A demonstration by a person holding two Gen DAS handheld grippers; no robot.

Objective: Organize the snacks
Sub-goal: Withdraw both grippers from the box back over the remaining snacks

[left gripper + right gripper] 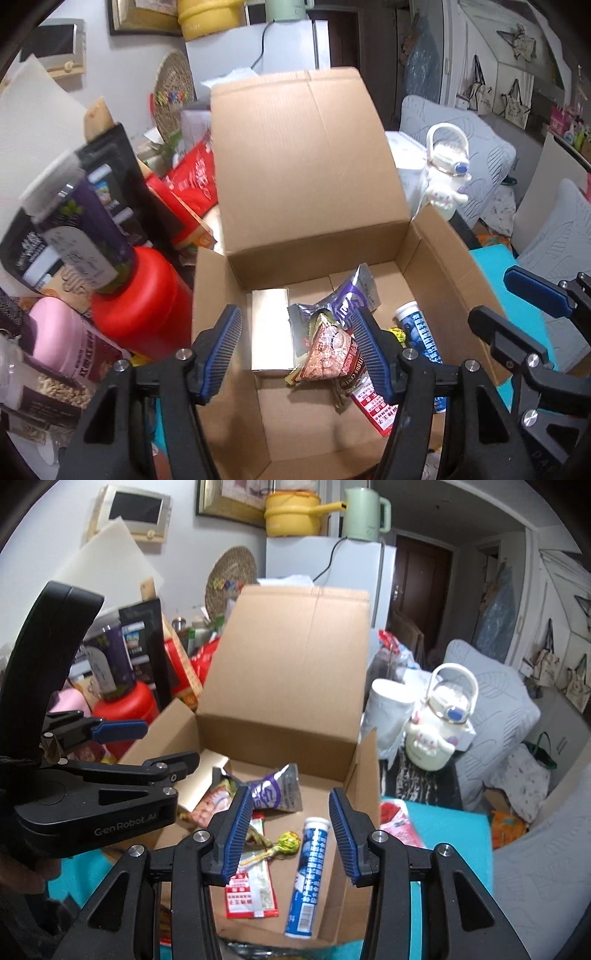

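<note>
left gripper point(295, 347): open, empty | right gripper point(291, 830): open, empty | lollipop point(288, 843): right view only | box point(314, 166): near half bare

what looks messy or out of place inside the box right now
Nothing is spilled or damaged. The snacks just lie in a loose jumble on the floor of the cardboard box: the blue tube flat, a lollipop beside it, and the purple packet crumpled against the others.
</note>
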